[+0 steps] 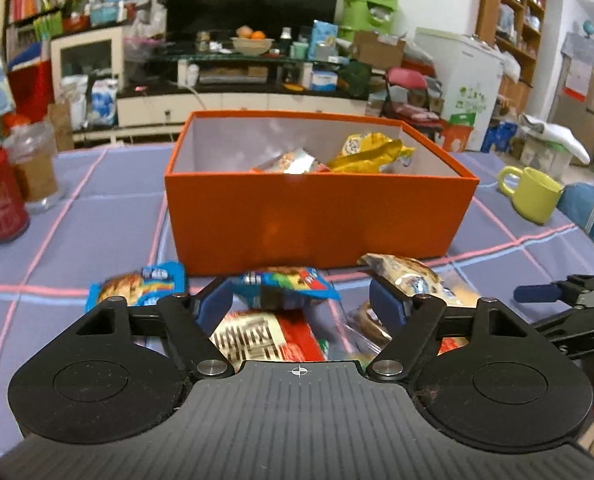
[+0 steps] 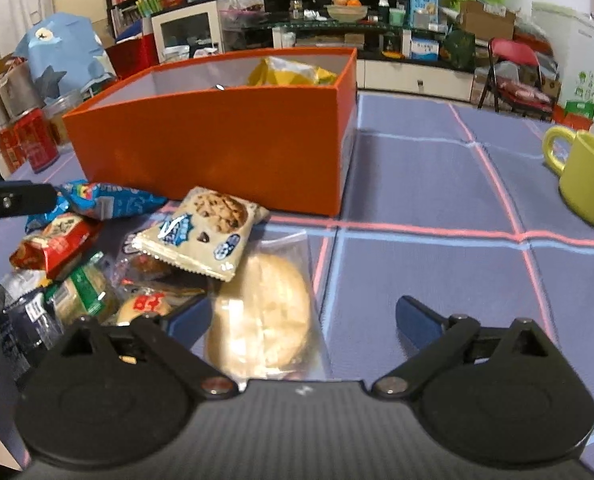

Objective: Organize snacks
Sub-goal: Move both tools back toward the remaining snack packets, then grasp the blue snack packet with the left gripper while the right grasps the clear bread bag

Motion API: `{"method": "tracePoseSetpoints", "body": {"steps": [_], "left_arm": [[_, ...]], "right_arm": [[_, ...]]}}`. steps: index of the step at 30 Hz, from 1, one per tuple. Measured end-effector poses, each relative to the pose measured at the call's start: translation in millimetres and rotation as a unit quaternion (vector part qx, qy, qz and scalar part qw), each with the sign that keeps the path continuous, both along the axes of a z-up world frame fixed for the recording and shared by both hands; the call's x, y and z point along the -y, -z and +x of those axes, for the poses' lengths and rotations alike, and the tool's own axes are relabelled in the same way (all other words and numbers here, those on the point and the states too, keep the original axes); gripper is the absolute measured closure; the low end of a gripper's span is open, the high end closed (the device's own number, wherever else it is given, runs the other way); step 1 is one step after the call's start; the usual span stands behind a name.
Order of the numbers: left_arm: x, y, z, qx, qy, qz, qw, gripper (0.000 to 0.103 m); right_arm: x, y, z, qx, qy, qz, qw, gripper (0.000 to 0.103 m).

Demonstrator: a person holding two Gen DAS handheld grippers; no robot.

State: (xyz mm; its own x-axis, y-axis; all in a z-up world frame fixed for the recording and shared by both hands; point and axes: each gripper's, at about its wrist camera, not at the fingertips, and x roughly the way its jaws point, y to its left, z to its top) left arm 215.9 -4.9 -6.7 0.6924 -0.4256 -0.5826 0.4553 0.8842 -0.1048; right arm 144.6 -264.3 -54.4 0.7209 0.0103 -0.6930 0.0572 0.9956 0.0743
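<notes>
Snacks in small crinkled wrappers are seen heaped on the table (image 2: 417,184), which is covered by a purple cloth crossed with pink and blue lines, just in front of an open orange cardboard box (image 1: 317,216). Inside the box a yellow foil packet (image 1: 371,152) and a silvery wrapped packet (image 1: 293,162) are already lying against the pale lining. In the heap, a cream chocolate-chip cookie packet (image 2: 205,232) is laid tilted over a round pale bun in a clear plastic bag (image 2: 261,312); a blue wrapped packet (image 2: 109,200) and a red wrapped packet (image 2: 57,244) are found to the left of it, touching their neighbours. The left tool (image 1: 301,304) is held low over the heap with its blue pads spread; a blue and green wrapped packet (image 1: 285,284) and a red packet with black and white lettering (image 1: 265,336) are seen between the pads, but no pad is pressed on either. The right tool (image 2: 301,320) is spread wide above the bun, with nothing pinched; its left pad lies beside the bun's bag and its right pad over bare cloth. A yellow-green ceramic mug (image 2: 585,176) is stood well apart on the right, and a red drink can (image 1: 1,200) beside a clear glass jar (image 1: 33,164) on the left.
</notes>
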Motion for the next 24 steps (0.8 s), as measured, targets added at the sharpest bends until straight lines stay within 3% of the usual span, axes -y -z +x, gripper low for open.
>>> {"method": "tracePoseSetpoints", "body": {"steps": [7, 12, 16, 22, 24], "left_arm": [[15, 23, 38, -0.048, 0.000, -0.011, 0.9988, 0.050], [29, 32, 51, -0.054, 0.005, -0.012, 0.9985, 0.048], [34, 35, 55, -0.053, 0.000, -0.014, 0.9985, 0.047], [43, 36, 49, -0.045, 0.005, 0.005, 0.9990, 0.048], [44, 36, 49, -0.052, 0.002, 0.007, 0.9986, 0.053]], "right_arm": [[-7, 5, 7, -0.020, -0.017, 0.002, 1.000, 0.007], [-20, 7, 7, -0.025, -0.035, -0.033, 0.999, 0.006], [-18, 5, 7, -0.035, -0.030, -0.028, 0.999, 0.010], [-18, 1, 4, -0.038, -0.020, -0.032, 0.999, 0.027], [-17, -2, 4, -0.037, -0.015, -0.032, 0.999, 0.044]]}}
